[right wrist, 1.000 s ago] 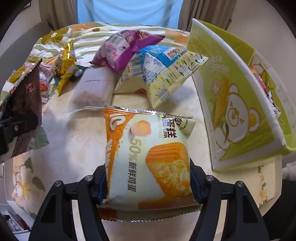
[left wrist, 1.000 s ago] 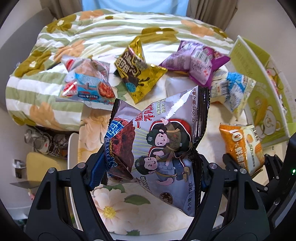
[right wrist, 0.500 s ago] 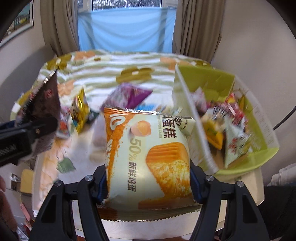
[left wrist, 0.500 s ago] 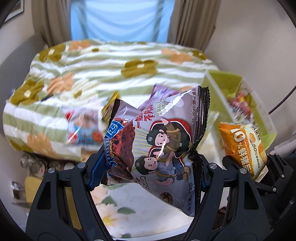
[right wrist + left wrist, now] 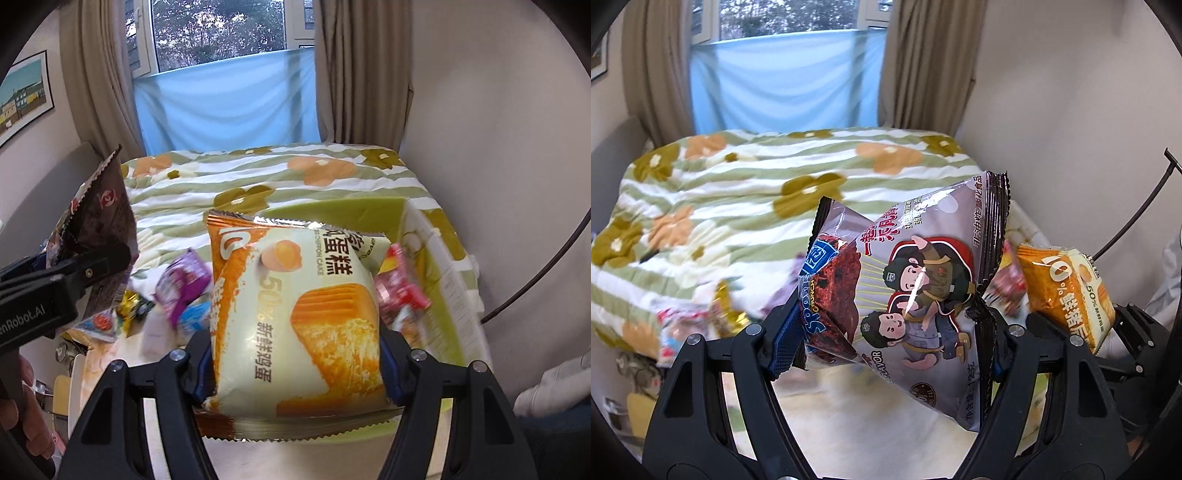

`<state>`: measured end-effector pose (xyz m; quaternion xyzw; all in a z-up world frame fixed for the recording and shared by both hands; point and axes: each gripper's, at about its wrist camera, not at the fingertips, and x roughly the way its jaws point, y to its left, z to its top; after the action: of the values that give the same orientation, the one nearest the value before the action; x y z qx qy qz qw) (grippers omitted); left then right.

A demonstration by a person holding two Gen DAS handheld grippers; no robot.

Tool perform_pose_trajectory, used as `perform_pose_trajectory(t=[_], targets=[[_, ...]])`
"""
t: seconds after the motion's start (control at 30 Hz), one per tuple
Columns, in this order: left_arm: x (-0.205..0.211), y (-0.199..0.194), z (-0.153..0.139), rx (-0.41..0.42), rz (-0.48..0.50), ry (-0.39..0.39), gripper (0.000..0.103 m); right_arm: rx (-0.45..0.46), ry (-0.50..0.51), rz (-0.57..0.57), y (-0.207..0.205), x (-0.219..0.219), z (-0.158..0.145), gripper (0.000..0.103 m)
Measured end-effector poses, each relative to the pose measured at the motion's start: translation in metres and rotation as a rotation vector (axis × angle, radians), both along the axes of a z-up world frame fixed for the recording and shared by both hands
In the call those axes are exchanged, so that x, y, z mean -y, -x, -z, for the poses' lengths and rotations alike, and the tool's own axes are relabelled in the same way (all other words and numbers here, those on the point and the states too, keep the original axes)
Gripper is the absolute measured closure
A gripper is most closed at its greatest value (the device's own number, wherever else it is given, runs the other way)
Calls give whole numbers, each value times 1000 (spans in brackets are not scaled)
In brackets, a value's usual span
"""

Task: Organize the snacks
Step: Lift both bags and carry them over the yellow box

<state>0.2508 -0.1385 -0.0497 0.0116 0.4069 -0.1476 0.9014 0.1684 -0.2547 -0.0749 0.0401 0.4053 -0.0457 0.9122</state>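
While both packets hang in the air, neither has reached the box yet. The chiffon cake packet (image 5: 295, 325) sits clamped between the right gripper's (image 5: 295, 365) fingers, upright, with the green snack box (image 5: 436, 295) just behind it to the right. The brown crunch packet (image 5: 905, 295) is pinched by its sides in the left gripper (image 5: 890, 339), tilted and creased, held up to the left of the cake packet.

As for progress, the box already holds some wrapped snacks, among them a red packet (image 5: 399, 291) near its front wall. Several loose packets, including a purple bag (image 5: 181, 288) and a gold-wrapped one (image 5: 129, 302), lie blurred on the surface (image 5: 155, 343) below, so I judge the sorting partly done: two packets in transit and a handful left to collect. Beyond stands a bed (image 5: 258, 177) with a floral quilt.
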Motion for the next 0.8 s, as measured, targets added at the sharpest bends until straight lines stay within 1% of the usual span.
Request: perform_pose_trajectory(t=[0.13, 0.23, 0.37, 0.43, 0.47, 0.5, 0.53, 0.57, 0.67, 0.8], targets=[[58, -21, 3, -6, 19, -1, 28, 13, 2, -1, -10, 42, -3, 38], [98, -38, 14, -30, 18, -13, 28, 8, 0, 1, -17, 75, -2, 38], [133, -57, 35, -69, 2, -34, 27, -16, -12, -3, -26, 107, 3, 38], [142, -65, 46, -91, -4, -36, 26, -30, -19, -11, -33, 118, 7, 38], [147, -70, 52, -108, -6, -42, 21, -36, -20, -15, -35, 122, 9, 38], [150, -74, 58, -128, -12, -56, 8, -44, -24, -18, -39, 126, 12, 38], [152, -78, 63, -140, -20, -67, 1, -50, -33, -21, -41, 129, 14, 38], [152, -79, 66, -148, -28, -66, 1, -54, -41, -23, -43, 131, 15, 38], [145, -75, 71, -175, -18, -26, 1, -65, -61, -32, -50, 137, 21, 38], [133, -61, 74, -187, -20, -33, 1, -84, -87, -42, -60, 141, 29, 38]])
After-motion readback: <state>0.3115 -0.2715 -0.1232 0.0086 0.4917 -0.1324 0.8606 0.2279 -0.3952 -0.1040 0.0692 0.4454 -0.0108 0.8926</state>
